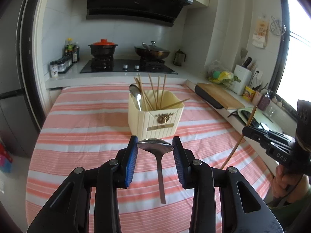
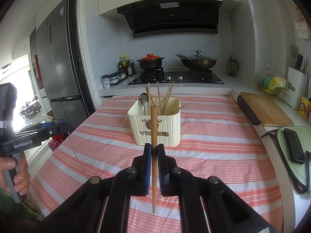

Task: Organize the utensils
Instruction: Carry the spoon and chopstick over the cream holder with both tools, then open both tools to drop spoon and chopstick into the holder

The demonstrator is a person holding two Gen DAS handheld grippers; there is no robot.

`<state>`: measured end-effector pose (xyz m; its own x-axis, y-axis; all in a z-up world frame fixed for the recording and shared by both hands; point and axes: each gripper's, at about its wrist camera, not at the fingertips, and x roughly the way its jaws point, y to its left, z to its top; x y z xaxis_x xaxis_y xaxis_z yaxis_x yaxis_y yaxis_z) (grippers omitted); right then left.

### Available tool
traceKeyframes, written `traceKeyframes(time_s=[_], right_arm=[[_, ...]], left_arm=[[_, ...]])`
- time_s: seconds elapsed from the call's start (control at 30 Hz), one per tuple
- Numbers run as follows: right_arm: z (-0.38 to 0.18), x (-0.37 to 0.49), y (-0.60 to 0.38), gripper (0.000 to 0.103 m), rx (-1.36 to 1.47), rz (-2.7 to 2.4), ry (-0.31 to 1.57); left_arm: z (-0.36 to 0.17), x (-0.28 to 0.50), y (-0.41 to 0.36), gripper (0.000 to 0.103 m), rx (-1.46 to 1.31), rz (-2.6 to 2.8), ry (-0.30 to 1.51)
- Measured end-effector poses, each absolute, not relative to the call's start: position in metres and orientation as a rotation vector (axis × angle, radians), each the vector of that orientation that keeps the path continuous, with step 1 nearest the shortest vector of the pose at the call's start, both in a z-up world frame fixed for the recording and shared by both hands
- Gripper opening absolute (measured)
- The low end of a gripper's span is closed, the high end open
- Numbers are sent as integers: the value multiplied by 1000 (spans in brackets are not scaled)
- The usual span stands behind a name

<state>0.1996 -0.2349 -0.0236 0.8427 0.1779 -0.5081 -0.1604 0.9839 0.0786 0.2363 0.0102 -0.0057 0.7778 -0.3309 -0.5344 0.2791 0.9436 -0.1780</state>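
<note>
Left side first: the left gripper [image 1: 155, 147] has a steel spoon [image 1: 155, 145] pinched across the bowl, pads [image 1: 132, 155] pressing in on both rims, jaws partway apart because the bowl fills the gap. The handle hangs down and back towards the camera, so the spoon's long axis runs close to vertical, bowl uppermost. Straight ahead, beyond the fingertips, sits the cream holder [image 1: 155, 116] on the striped cloth [image 1: 81, 136], already stocked with a spoon [image 1: 136, 95] and a fan of chopsticks [image 1: 153, 91]. It lies forward of and below the jaws, near but apart from them.

Over to the right: the right gripper [image 2: 154, 151] is squeezed almost fully together on a single wooden chopstick [image 2: 154, 136], gripped around its middle. That stick stands nearly upright too, thick end up, thin tip pointing down. The same holder [image 2: 171, 128] sits dead ahead of it, the chopstick lined up across its front face in this view.

My read: both hands carry their piece held high and look about equally far from the holder; neither is clearly nearer. What matters is that each utensil already hangs along the axis of the opening, so the call is forward over the rim, then down, lower end leading
</note>
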Motion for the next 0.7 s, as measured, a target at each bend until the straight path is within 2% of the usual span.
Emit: traceKeyframes(time_s=[0.43, 0.7], right_arm=[[39, 255, -234, 6, 42, 205, 457], [92, 327, -229, 6, 27, 198, 341]], left_arm=[[66, 292, 7, 36, -92, -364, 504], [106, 366, -4, 36, -77, -310, 418]])
